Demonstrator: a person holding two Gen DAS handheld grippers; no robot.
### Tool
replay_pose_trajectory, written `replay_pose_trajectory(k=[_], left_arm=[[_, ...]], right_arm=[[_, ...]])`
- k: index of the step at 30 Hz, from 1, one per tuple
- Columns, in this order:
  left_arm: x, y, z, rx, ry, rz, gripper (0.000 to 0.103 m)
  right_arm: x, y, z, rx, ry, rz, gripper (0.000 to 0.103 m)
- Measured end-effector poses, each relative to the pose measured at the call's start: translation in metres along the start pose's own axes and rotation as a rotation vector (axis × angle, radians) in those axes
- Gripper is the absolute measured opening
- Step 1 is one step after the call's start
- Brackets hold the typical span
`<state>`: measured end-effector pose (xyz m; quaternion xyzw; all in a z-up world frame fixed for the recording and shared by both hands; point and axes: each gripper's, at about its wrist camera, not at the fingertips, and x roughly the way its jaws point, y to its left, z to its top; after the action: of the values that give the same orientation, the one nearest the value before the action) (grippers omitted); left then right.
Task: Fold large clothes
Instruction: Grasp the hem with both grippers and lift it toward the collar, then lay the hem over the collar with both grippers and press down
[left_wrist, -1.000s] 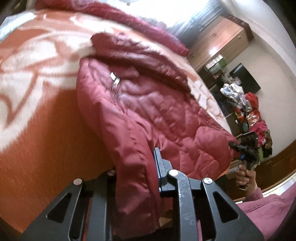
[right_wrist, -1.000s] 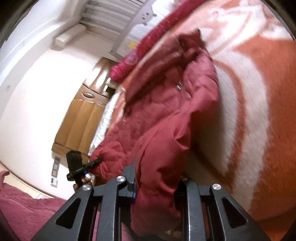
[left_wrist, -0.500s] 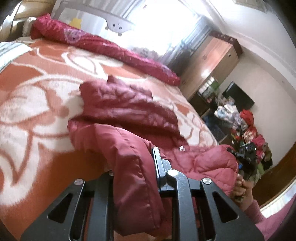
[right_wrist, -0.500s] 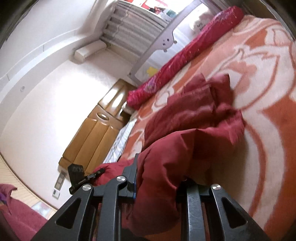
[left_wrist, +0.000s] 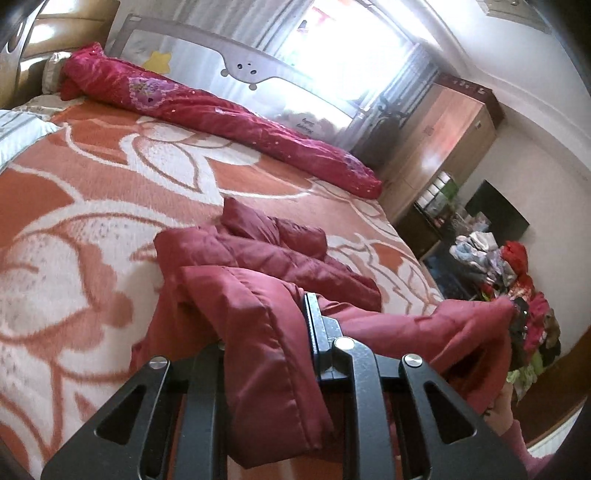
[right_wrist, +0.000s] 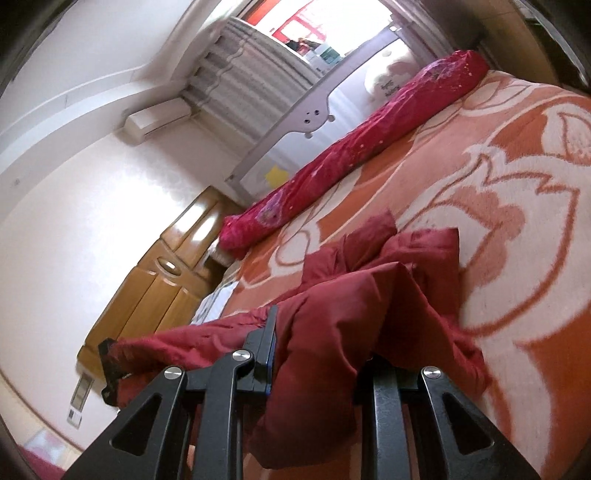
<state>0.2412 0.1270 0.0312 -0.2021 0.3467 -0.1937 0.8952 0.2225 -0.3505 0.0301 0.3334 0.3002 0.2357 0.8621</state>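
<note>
A wide bed (left_wrist: 110, 192) under an orange blanket with white flower outlines fills both views, with a long magenta bolster (left_wrist: 221, 118) along its far side at about 12 o'clock, in front of a grey bed rail (left_wrist: 251, 70) and a bright window. The dark red quilted jacket (left_wrist: 266, 258) lies bunched on the blanket near the close edge of the bed, its near hem lifted off the surface. The left gripper (left_wrist: 266, 325) is clamped on one padded fold of that hem, and the right gripper (right_wrist: 321, 343) is clamped on another; the cloth stretches between them. Only the left wrist view shows the room at 3 o'clock: a wooden wardrobe (left_wrist: 450, 140), a dark screen and a heap of colourful clothes (left_wrist: 513, 273). Only the right wrist view shows a wall air conditioner (right_wrist: 155, 118) at 10 o'clock and what seems a padded tan headboard (right_wrist: 155, 280) at 9 o'clock. Bare blanket spreads wide beyond the jacket toward the bolster.
</note>
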Motion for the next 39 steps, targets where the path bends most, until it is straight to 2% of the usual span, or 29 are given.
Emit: replay_pose_trajectory(k=[7,12,18,26,32,39], left_arm=[[0.059,0.014,0.04,-0.045,0.016,0.07,0.017],[0.106,0.032,0.06,-0.07,0.042,0.159,0.017],[0.155,0.057,0.075,-0.112,0.107,0.197,0.017],[0.208,0.092,0.079,-0.207,0.171,0.227,0.02],[0.204,0.095,0.086,-0.239,0.168,0.196,0.025],[0.144,0.059,0.081,-0.151,0.079,0.189,0.039]], right_arm=[[0.051,-0.021,0.037,0.046,-0.016,-0.104,0.021],[0.092,-0.049,0.059,0.1,-0.013,-0.199,0.021],[0.144,-0.097,0.072,0.219,0.013,-0.266,0.021],[0.191,-0.129,0.08,0.282,0.027,-0.338,0.021],[0.212,-0.146,0.082,0.304,0.051,-0.365,0.021],[0.218,-0.149,0.078,0.306,0.056,-0.372,0.021]])
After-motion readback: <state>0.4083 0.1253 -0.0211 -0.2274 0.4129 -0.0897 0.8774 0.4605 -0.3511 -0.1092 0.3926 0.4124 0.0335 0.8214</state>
